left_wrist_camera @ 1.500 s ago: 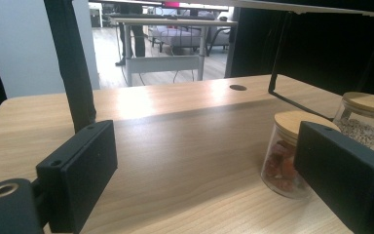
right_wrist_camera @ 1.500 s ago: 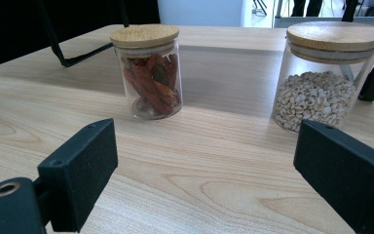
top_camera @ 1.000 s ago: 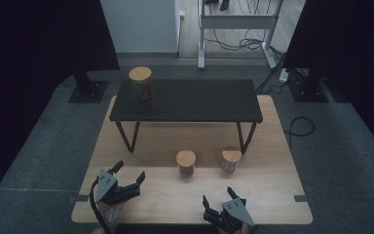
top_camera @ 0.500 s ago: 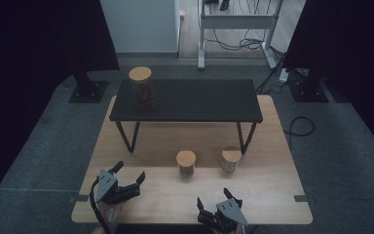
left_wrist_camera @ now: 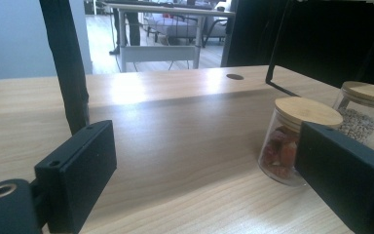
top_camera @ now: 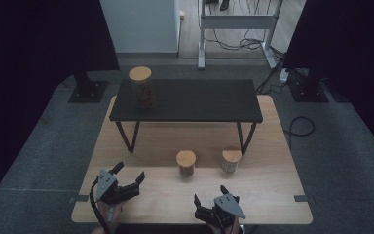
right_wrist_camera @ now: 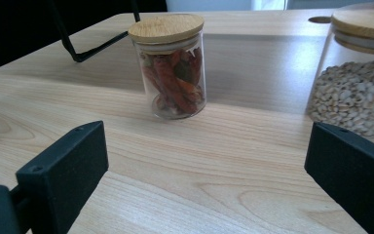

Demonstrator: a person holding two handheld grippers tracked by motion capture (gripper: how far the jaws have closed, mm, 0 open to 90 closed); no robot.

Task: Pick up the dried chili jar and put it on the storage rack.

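In the high view, a wooden table is seen with a low black shelf standing on its far half. A tall jar with a wooden lid is placed at the left end of the shelf. Two shorter jars stand on the table just in front of the shelf: the chilli jar near the middle and the bean jar just to its right, close together but apart. At the near edge the left gripper is held with its jaws spread, nothing between them. The right gripper is held near the middle of the near edge; its jaws have just been opening and now stand wide, with nothing held (both short jars lie farther off).

In the left gripper view, the two black jaws are seen well apart over bare wood. The chilli jar is seen at the right, partly behind the right jaw, with the bean jar beyond it.

In the right gripper view, the jaws are seen wide apart. The chilli jar stands upright ahead between them, untouched, and the bean jar is seen at the right.
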